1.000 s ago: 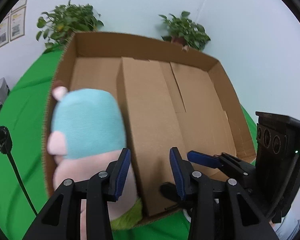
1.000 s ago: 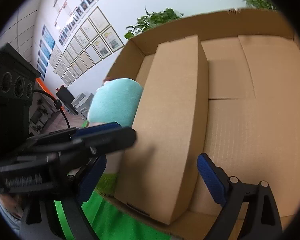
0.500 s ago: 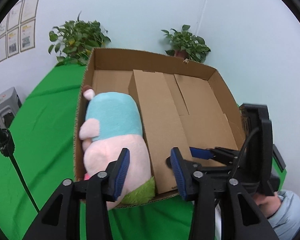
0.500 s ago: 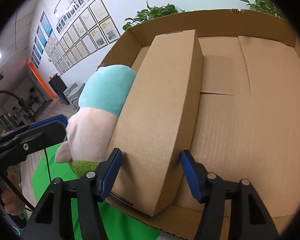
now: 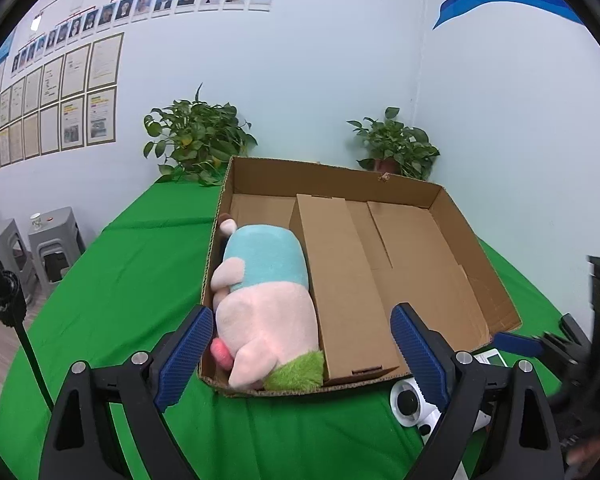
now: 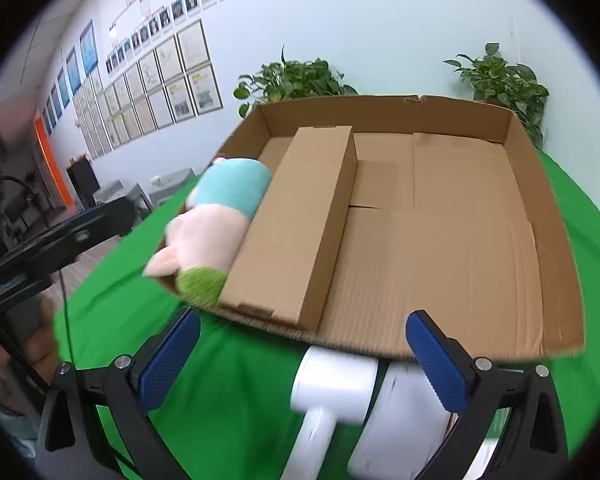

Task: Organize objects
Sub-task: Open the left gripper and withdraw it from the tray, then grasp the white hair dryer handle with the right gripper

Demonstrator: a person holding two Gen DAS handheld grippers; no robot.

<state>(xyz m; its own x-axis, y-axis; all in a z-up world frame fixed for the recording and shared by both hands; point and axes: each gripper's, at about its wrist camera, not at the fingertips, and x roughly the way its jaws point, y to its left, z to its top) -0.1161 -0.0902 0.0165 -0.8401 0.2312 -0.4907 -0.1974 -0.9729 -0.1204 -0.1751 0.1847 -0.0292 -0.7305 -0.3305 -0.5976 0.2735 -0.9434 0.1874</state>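
Note:
A shallow cardboard tray [image 5: 332, 172] [image 6: 540, 184] lies on the green table. A pink and teal plush toy [image 5: 264, 304] [image 6: 216, 216] lies along its left wall. A long closed cardboard box [image 5: 340, 280] [image 6: 304, 220] lies beside the plush. My left gripper [image 5: 300, 356] is open and empty, above the table in front of the tray. My right gripper [image 6: 304, 360] is open and empty, above a white hair dryer [image 6: 332, 392] [image 5: 412, 404] that lies before the tray's front edge.
Another white object [image 6: 400, 420] lies beside the hair dryer. Two potted plants [image 5: 198, 136] [image 5: 396, 148] stand behind the tray. Grey stools [image 5: 40, 248] stand left of the table. The tray's right half is bare cardboard [image 6: 460, 232].
Both grippers have pulled back from the tray and opened wide. The plush and the long box stay in the tray. The white hair dryer has come into view.

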